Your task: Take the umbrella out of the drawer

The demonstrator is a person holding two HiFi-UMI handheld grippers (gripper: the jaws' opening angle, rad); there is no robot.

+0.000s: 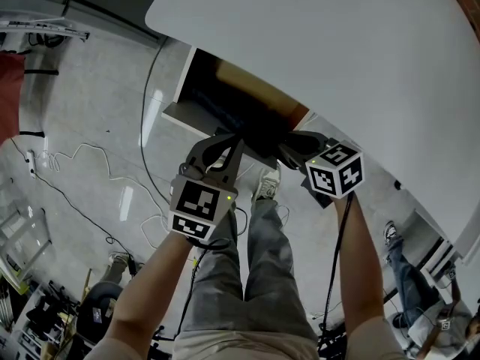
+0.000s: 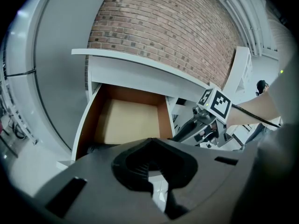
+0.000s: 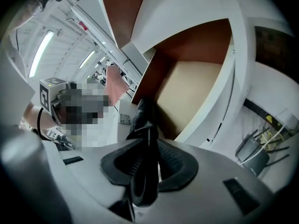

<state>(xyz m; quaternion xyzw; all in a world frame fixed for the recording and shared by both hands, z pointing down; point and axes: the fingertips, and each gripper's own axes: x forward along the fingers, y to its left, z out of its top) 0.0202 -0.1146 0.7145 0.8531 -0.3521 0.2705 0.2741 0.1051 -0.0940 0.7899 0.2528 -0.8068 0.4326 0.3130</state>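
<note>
The drawer point(image 1: 184, 115) under the white desk point(image 1: 315, 58) stands pulled out, its tan bottom point(image 2: 128, 120) bare. A folded black umbrella point(image 3: 144, 125) leans over the drawer's front edge, and in the head view it is a dark shape point(image 1: 259, 137) between the two grippers. My right gripper point(image 3: 147, 164) is shut on the umbrella, one ribbed pad on each side of it; from above it sits at the drawer's right front point(image 1: 289, 147). My left gripper point(image 2: 156, 171) hovers just before the drawer front point(image 1: 225, 145), open a little, with only floor showing through the gap.
Cables point(image 1: 82, 163) trail over the grey floor left of the drawer. The person's legs point(image 1: 251, 261) and shoes stand right under the grippers. A brick wall point(image 2: 168, 27) rises behind the desk. A wire basket point(image 3: 254, 150) hangs to the drawer's right.
</note>
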